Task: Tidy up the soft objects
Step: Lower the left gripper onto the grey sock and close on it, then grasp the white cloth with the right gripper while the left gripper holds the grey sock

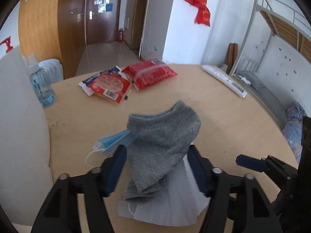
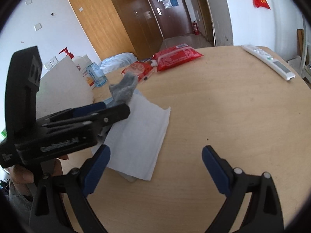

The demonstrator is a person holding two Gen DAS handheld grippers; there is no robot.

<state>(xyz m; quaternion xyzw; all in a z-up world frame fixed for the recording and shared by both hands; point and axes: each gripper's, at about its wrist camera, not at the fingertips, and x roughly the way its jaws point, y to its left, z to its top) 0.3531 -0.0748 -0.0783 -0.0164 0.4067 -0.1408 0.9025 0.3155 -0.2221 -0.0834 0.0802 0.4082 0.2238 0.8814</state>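
Left wrist view: the left gripper straddles a grey sock, with one blue pad on each flank of the fabric. The pads appear to touch the sock's sides, but whether they press firmly cannot be told from these frames. The sock's cuff stands raised ahead of the pads; its lower folds rest on a white tissue sheet spread on the table. A blue face mask lies just beside the sock, partly under it.

Right wrist view: the right gripper hovers with its jaws spread wide and nothing between them, above bare tabletop near the tissue sheet's corner.

Handling assessment:
- The sock is light, limp and compressible. It will sag and fold on lifting and cannot break.
- The knit surface gives good friction, so slipping is unlikely once the pads bite.
- The best hold is on the bunched mid-section, where several layers stack; a single edge may pull out.
- The tissue sheet is thin and may cling or lift with the sock; keep the pads clear of it.

Red snack packets and a remote control lie well apart, at the table's far side.
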